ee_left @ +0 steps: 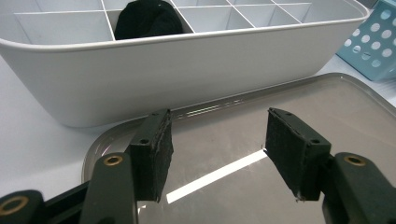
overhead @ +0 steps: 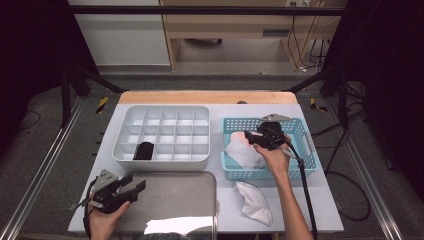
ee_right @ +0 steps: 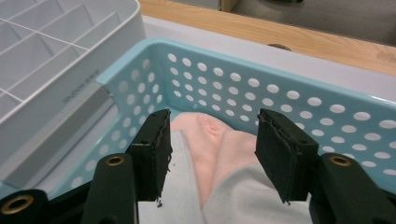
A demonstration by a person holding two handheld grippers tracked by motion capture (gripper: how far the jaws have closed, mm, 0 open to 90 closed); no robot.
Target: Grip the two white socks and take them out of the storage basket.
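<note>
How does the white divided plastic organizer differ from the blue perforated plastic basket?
The white divided plastic organizer has solid walls and many compartments; the blue perforated plastic basket has holed walls and one open space. The organizer holds one black item; the basket holds pale cloths. Both are rectangular.

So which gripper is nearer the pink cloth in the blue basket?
Right. The right gripper hangs over the pink cloth in the blue basket; the left gripper is over the metal tray.
</note>
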